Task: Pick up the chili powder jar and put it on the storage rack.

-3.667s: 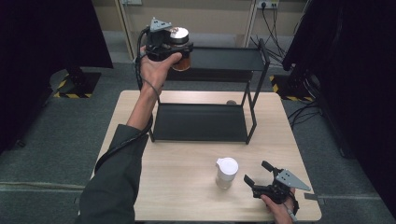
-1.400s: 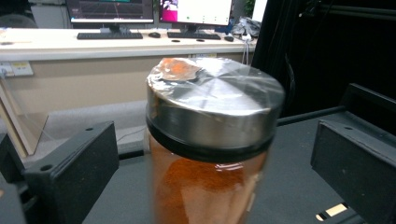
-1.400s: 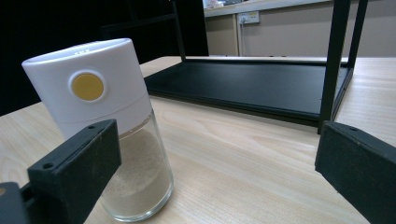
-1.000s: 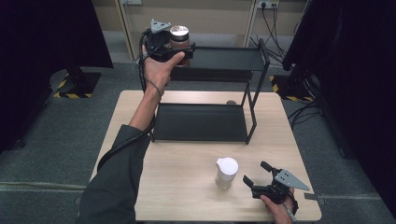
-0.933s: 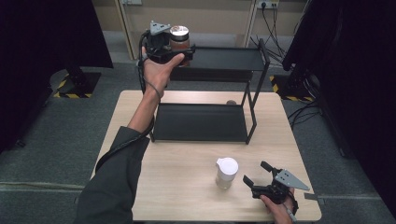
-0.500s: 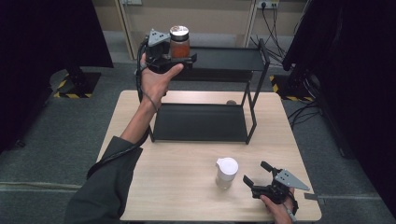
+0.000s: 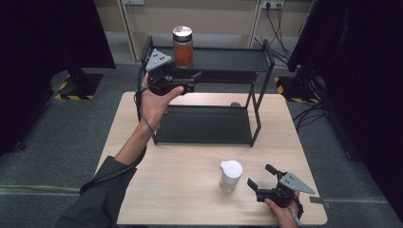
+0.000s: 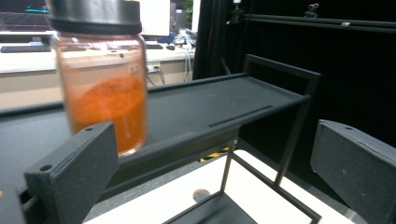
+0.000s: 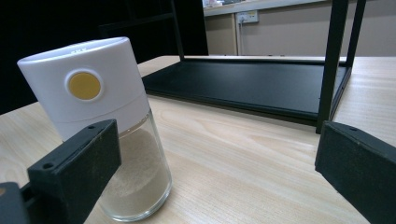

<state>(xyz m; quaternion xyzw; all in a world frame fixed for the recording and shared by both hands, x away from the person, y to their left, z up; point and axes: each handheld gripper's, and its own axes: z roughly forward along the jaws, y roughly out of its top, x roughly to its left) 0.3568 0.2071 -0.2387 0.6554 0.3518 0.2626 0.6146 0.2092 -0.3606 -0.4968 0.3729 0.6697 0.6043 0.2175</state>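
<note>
jaws of the left gripper [image 7: 183,81] stand apart just near of the orange jar [image 7: 183,46] on the rack's top shelf [image 7: 228,59]; placement looks done, withdrawal next. right gripper [image 7: 263,183], also agape, waits beside the white shaker [image 7: 230,175].

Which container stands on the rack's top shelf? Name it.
The jar of orange powder with the metal lid; the white-capped shaker stands on the table instead.

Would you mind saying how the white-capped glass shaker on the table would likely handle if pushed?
The white-capped glass shaker is tall on a narrow base, so a high push probably tips it. Its smooth glass looks slippery and breakable. It is about half full of pale powder, so probably light.
</note>
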